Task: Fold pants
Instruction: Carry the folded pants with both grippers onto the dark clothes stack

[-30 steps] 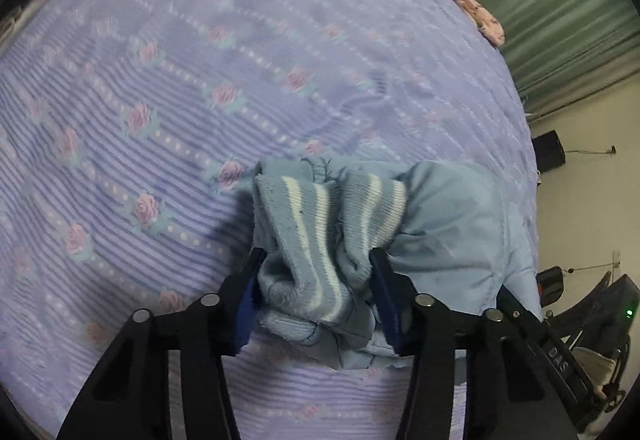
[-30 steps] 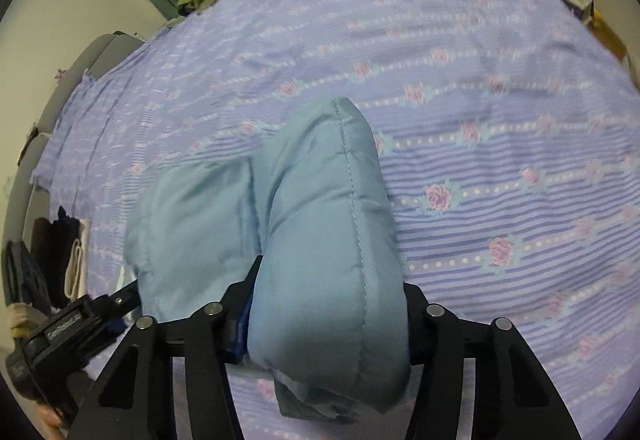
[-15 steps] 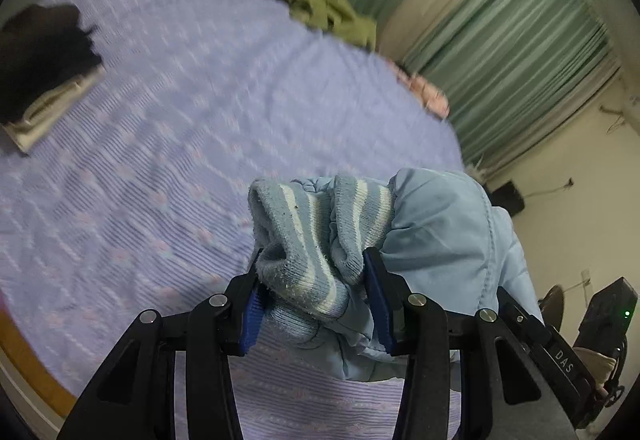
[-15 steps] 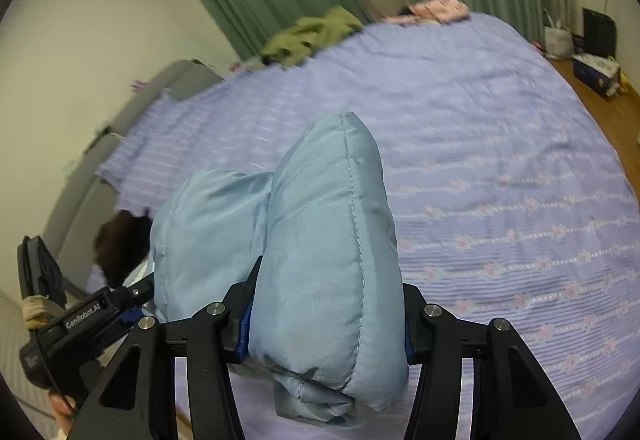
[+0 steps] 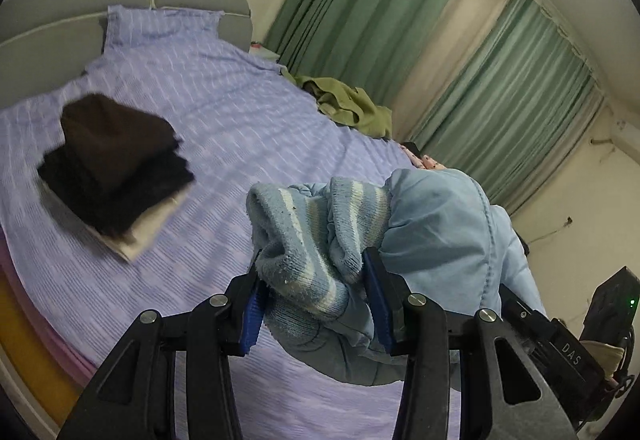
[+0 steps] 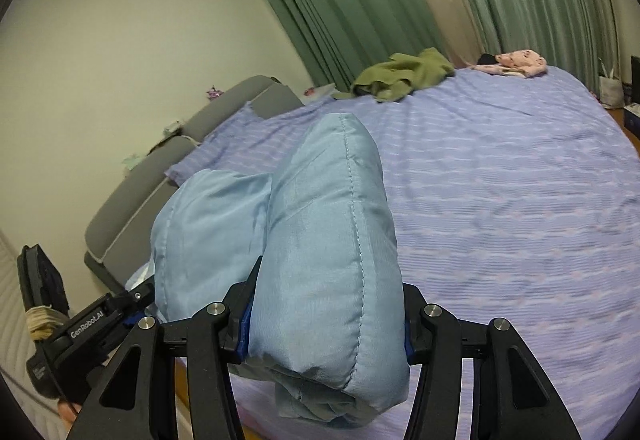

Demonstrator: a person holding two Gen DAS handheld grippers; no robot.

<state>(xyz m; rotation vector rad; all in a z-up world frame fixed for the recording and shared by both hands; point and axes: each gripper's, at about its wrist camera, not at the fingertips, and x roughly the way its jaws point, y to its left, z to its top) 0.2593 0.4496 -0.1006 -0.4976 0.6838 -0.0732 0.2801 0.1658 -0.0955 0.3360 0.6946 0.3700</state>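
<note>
The folded light blue padded pants (image 5: 444, 240) hang in the air above the purple bed (image 5: 248, 128). My left gripper (image 5: 314, 292) is shut on their striped knit waistband (image 5: 304, 240). My right gripper (image 6: 326, 316) is shut on the padded folded end of the pants (image 6: 328, 240). Each gripper's body shows at the edge of the other's view, close alongside.
A stack of folded dark and cream clothes (image 5: 112, 168) lies on the bed at the left. An olive green garment (image 5: 352, 108) and a pink garment (image 6: 516, 62) lie near the far edge by the green curtains (image 5: 380, 20). A grey headboard (image 5: 52, 28) stands behind.
Both grippers have lifted the folded pants off the bed and tilted up. The views now show the headboard, curtains and the folded stack instead of the bedspread close below.
</note>
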